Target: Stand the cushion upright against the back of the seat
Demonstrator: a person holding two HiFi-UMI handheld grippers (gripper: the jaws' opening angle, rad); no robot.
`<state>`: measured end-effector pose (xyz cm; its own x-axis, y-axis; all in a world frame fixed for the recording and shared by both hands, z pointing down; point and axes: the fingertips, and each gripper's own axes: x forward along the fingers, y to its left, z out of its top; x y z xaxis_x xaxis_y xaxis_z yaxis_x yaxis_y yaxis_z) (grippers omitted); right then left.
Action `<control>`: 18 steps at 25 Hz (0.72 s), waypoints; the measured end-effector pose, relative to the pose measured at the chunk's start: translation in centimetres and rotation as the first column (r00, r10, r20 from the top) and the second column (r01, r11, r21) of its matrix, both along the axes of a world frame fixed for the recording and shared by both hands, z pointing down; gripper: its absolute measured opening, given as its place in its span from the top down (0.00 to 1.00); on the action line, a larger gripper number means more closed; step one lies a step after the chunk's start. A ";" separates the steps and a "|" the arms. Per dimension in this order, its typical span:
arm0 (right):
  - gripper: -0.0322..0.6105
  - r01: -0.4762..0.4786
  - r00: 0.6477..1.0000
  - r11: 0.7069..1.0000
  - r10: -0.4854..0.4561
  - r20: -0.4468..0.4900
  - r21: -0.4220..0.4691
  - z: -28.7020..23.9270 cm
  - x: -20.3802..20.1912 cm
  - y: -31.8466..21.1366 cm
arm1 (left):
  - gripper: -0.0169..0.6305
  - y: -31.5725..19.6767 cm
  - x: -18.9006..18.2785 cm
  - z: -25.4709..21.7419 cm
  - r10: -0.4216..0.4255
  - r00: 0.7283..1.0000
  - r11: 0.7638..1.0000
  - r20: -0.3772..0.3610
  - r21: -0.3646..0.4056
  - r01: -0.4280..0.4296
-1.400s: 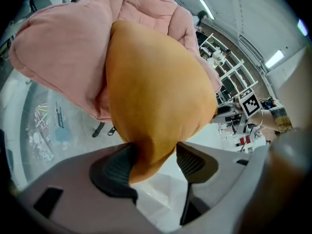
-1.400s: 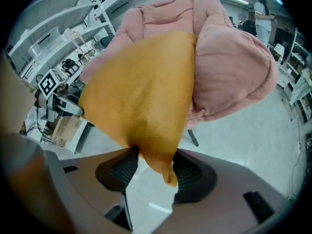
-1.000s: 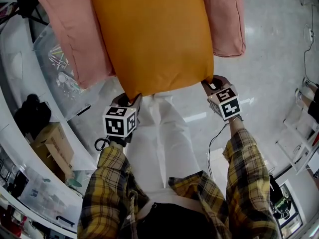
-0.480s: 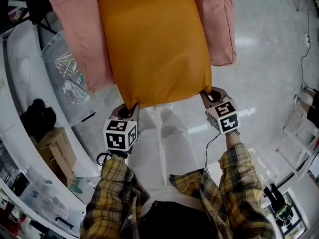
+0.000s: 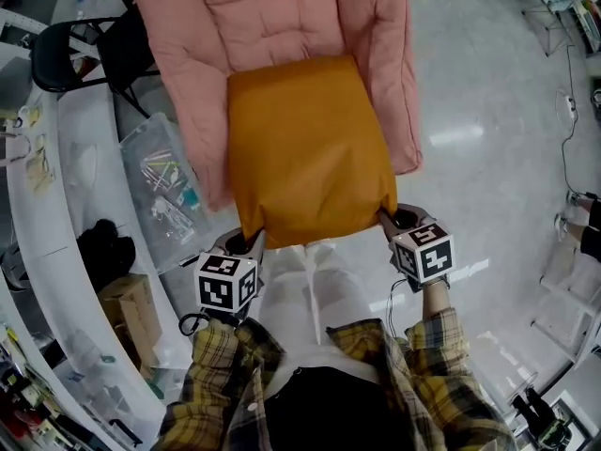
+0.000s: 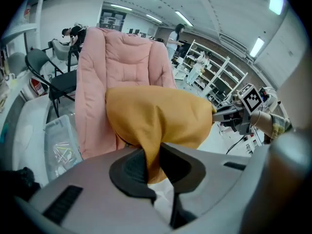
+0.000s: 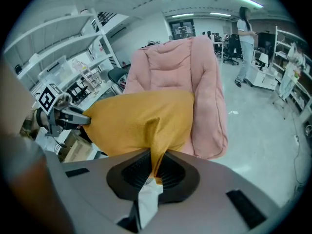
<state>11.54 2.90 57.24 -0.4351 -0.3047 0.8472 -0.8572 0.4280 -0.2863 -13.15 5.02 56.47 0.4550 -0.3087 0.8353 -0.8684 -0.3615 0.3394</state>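
The left gripper (image 6: 152,165) is clamped on a fold of cloth at the near left corner of the orange cushion (image 5: 305,148); its jaws have just been closing, and the fabric is bunched tight between them. The right gripper (image 7: 155,172) pinches the near right corner the same way, its jaws also just closed in, with a thin ridge of orange cloth and a bit of white tag caught between the pads. The cushion hangs between the two grippers, held off the ground by those two corners. From the head view it covers the lower part of the pink padded chair (image 5: 272,17), with the chair's quilted back showing above its far edge; whether that far edge touches the chair cannot be told. Plaid sleeves (image 5: 221,355) run back from both grippers. Left of the chair sit a clear plastic box (image 5: 164,186) of small items and a black chair (image 5: 70,54). A glossy pale floor (image 5: 488,130) lies to the right.
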 end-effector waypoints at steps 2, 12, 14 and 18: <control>0.89 -0.027 1.000 1.000 0.027 0.008 -0.001 -2.3 0.1 -0.6 | 0.90 -0.8 0.0 -2.3 -0.005 1.000 1.000 -0.010 0.010 0.005; 0.89 -0.061 0.997 0.997 0.059 0.047 0.043 -10.7 1.1 -1.2 | 0.89 -2.1 1.0 -11.2 -0.029 1.000 0.999 -0.007 0.046 0.029; 0.89 -0.056 0.997 0.997 0.053 0.058 0.061 -12.0 1.5 -1.7 | 0.89 -2.5 1.2 -12.4 -0.047 0.999 0.997 -0.016 0.060 0.048; 0.89 -0.063 0.997 0.993 0.057 0.059 0.098 -13.8 1.6 -3.0 | 0.89 -3.6 1.3 -14.1 -0.088 0.995 0.992 -0.045 0.084 0.092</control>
